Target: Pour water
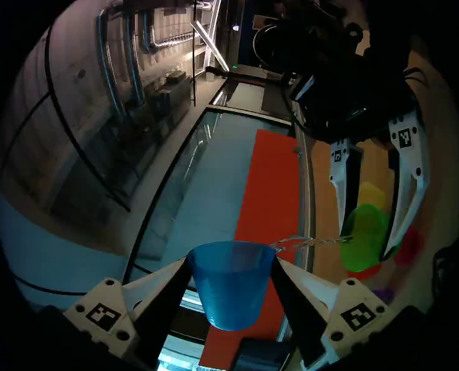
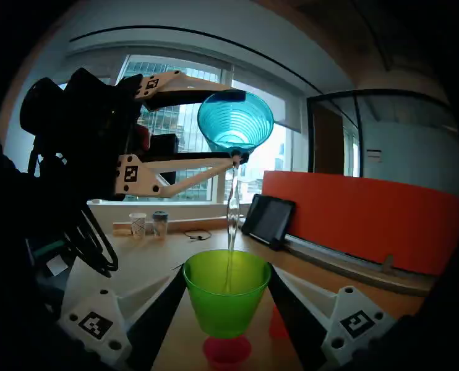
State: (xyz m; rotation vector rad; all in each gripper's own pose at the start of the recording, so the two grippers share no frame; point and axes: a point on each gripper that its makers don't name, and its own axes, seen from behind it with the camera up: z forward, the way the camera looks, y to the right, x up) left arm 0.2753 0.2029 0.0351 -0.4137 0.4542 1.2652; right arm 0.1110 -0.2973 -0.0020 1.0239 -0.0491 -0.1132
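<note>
My left gripper (image 1: 229,281) is shut on a blue plastic cup (image 1: 231,290), gripped by its sides. In the right gripper view the same blue cup (image 2: 235,120) is tipped over, high up, mouth toward the camera, between the left gripper's white fingers (image 2: 167,170). A thin stream of water (image 2: 232,210) falls from its rim into a green cup (image 2: 226,300). My right gripper (image 2: 226,290) is shut on that green cup and holds it upright below. In the left gripper view the green cup (image 1: 364,238) sits between the right gripper's fingers (image 1: 409,185), with the water stream (image 1: 310,242) reaching it.
A wooden table (image 2: 167,260) lies below, backed by an orange partition (image 2: 365,216). A tablet (image 2: 268,219) leans near the window, and two small cups (image 2: 148,224) stand at the sill. A red cup (image 2: 226,351) sits under the green one; yellow (image 1: 372,195) and purple (image 1: 383,294) cups are nearby.
</note>
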